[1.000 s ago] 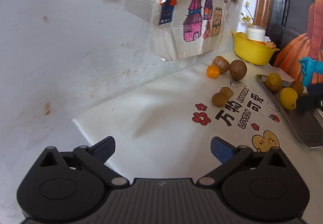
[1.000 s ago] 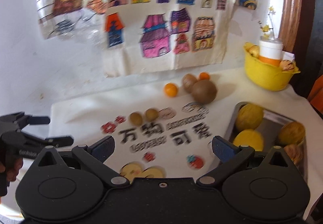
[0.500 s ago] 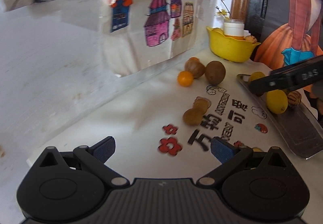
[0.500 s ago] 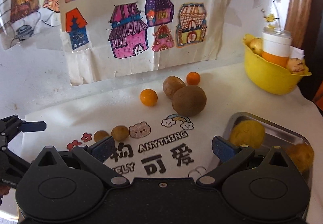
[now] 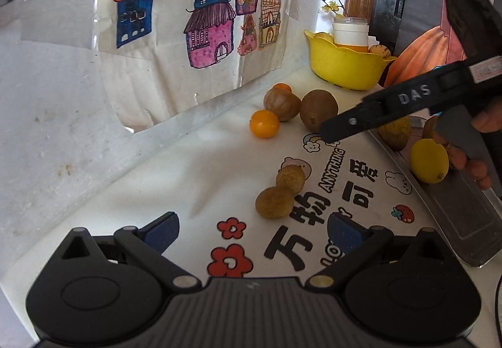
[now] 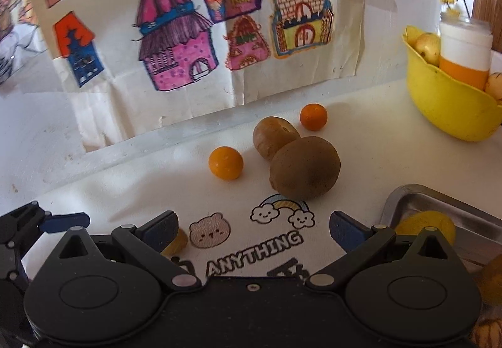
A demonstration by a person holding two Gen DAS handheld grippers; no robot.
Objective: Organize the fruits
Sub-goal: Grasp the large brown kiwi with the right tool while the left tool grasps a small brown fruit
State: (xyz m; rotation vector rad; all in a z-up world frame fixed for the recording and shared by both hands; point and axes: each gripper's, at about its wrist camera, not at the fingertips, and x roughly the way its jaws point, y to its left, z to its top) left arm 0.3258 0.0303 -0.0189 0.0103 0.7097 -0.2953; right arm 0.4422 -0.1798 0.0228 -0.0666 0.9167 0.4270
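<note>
Loose fruit lies on a white printed cloth. In the right wrist view a brown kiwi [image 6: 305, 168] sits just ahead of my open, empty right gripper [image 6: 253, 227], with a tan round fruit [image 6: 273, 136] and two small oranges [image 6: 226, 163] [image 6: 313, 116] behind. In the left wrist view my left gripper [image 5: 253, 230] is open and empty just short of two small brown fruits [image 5: 275, 202] [image 5: 290, 178]. The right gripper's arm [image 5: 392, 109] reaches in near the kiwi [image 5: 318, 114]. A metal tray [image 5: 464, 219] at right holds a lemon [image 5: 429, 165] and other fruit.
A yellow bowl [image 6: 445, 109] with a white-and-orange cup [image 6: 465, 54] and small fruits stands at the back right. A wall with taped house drawings [image 6: 175, 43] runs along the back. The left gripper shows at the right wrist view's left edge [image 6: 37, 222].
Both grippers have moved forward over the cloth. The right gripper has closed in on the kiwi, and the left on the two small brown fruits. Both stay open.
</note>
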